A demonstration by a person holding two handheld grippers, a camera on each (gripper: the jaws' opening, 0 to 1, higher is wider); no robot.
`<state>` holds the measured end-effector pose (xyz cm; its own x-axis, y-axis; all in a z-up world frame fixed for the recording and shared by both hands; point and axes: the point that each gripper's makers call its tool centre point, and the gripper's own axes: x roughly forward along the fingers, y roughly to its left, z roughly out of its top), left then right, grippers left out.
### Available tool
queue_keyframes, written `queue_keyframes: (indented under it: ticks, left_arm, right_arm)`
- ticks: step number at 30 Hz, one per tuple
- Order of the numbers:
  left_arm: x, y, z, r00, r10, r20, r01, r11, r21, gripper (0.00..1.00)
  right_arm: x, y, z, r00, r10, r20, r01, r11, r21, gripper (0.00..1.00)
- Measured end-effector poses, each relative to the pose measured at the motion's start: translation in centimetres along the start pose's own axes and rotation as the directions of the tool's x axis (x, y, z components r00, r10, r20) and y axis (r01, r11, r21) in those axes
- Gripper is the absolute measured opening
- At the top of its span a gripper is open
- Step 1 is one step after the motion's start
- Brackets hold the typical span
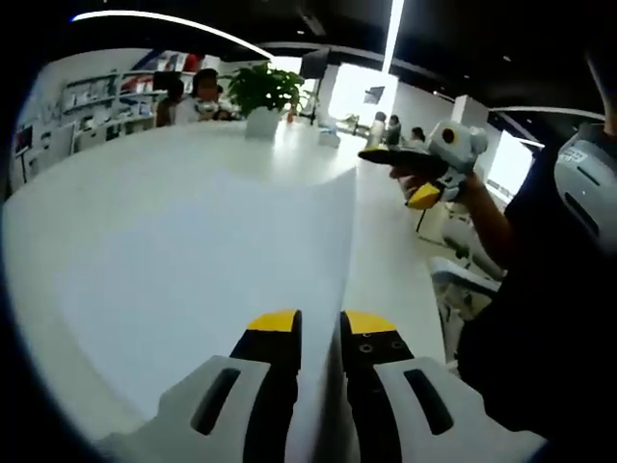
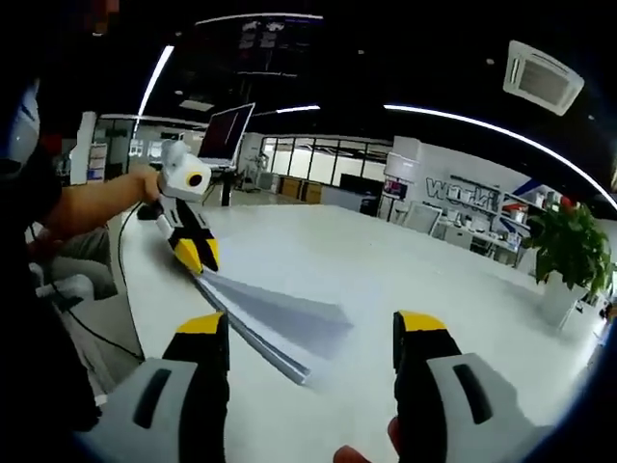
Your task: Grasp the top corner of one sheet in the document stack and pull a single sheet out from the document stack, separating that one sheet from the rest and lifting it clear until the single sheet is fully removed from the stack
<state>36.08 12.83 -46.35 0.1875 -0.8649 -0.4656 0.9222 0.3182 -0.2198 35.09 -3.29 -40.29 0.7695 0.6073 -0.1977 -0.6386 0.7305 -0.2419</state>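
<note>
sheet point(image 2: 280, 313) was pinched in left tool point(image 2: 198, 256), hanging in air above white worktop point(image 2: 405, 260), edge on in left gripper view, flat side in right gripper view. left tool point(image 1: 318, 323) was clamped on sheet point(image 1: 241, 270). right tool point(image 2: 311, 323) was wide apart, holding nothing. could not tell where stack was. risk: thin grip near corner might slip, sheet could drop or bend. right gripper view showed sheet curling low; left gripper view showed plant pot point(image 1: 262, 121), people far off, right tool point(image 1: 424, 193).
</note>
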Motion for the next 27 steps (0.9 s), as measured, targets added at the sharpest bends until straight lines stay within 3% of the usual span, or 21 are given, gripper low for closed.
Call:
queue_keyframes:
  ticks: [4,5,10,12,16,21,22,25,27]
  left_arm:
    - [0.0,-0.1,0.0,1.000,0.006,-0.003,-0.006,1.000,0.006,0.18]
    - [0.0,0.0,0.0,1.000,0.007,-0.003,-0.007,1.000,0.008,0.18]
    - [0.0,0.1,0.1,1.000,0.005,0.001,-0.005,1.000,0.006,0.17]
    - [0.0,0.1,0.1,1.000,0.005,0.004,-0.005,1.000,0.002,0.17]
    - [0.0,0.1,0.2,1.000,0.009,0.007,-0.009,1.000,0.012,0.17]
    - [0.1,0.0,0.2,1.000,0.010,0.007,-0.010,1.000,0.017,0.17]
    - [0.0,0.1,0.2,1.000,0.008,0.008,-0.008,1.000,0.016,0.17]
    - [0.0,0.0,0.1,1.000,0.004,0.016,-0.005,1.000,0.014,0.17]
    - [0.0,0.1,0.1,1.000,0.002,0.020,-0.003,1.000,0.011,0.17]
  right_arm:
    - [1.2,1.1,1.3,0.998,0.025,0.057,-0.026,1.000,0.015,0.64]
    - [1.6,1.0,1.6,0.998,0.010,0.059,-0.008,0.999,-0.039,0.64]
    - [3.6,1.5,0.6,0.999,-0.017,-0.030,0.008,0.960,-0.280,0.65]
    - [4.4,1.9,0.6,0.999,-0.011,-0.036,0.000,0.959,-0.284,0.64]
    - [5.4,2.3,0.7,0.999,-0.017,-0.051,-0.005,0.913,-0.409,0.65]
    - [6.2,2.3,0.4,0.996,-0.035,-0.078,-0.002,0.905,-0.425,0.64]
    - [6.3,2.2,0.4,0.995,-0.047,-0.086,0.003,0.893,-0.450,0.64]
    - [6.7,2.0,0.7,0.991,-0.092,-0.094,0.022,0.821,-0.570,0.62]
    - [7.0,2.1,0.6,0.989,-0.100,-0.107,0.012,0.784,-0.620,0.61]
